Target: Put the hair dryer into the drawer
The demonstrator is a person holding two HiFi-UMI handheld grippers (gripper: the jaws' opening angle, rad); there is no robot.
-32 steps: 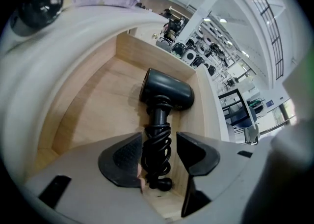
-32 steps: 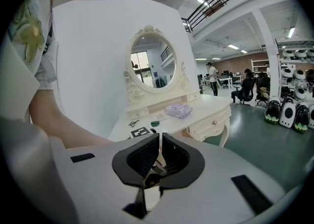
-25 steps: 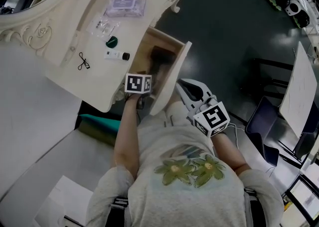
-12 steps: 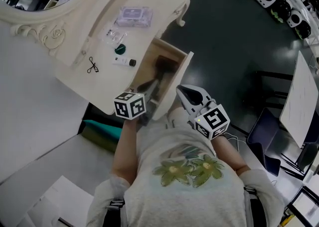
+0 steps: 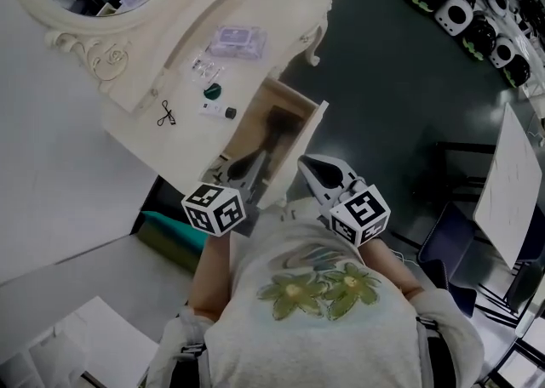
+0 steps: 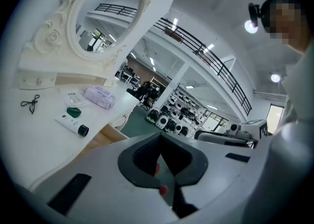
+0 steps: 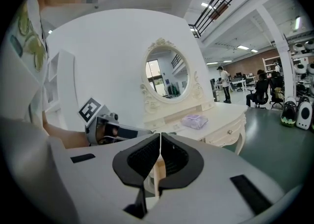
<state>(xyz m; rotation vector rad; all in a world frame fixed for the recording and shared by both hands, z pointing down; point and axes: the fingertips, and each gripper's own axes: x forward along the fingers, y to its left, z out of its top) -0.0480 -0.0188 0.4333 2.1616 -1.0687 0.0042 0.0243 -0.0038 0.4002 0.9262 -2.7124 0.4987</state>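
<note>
Drawer (image 5: 298, 150) stands open from the cream, carved surface (image 5: 264, 3). Lining is bare wood, front panel cream. It holds the hair dryer (image 5: 274, 120), dark and matte. Long axis runs along the drawer's depth, front to back; nozzle end cannot be made out. Left hand-held gripper (image 6: 160, 144): jaws shut, empty, near the drawer front. Right hand-held gripper (image 7: 160, 142): jaws together, empty, beside the drawer front.

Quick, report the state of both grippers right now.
Left gripper: closed, nothing between the jaws.
Right gripper: closed, nothing between the jaws.
</note>
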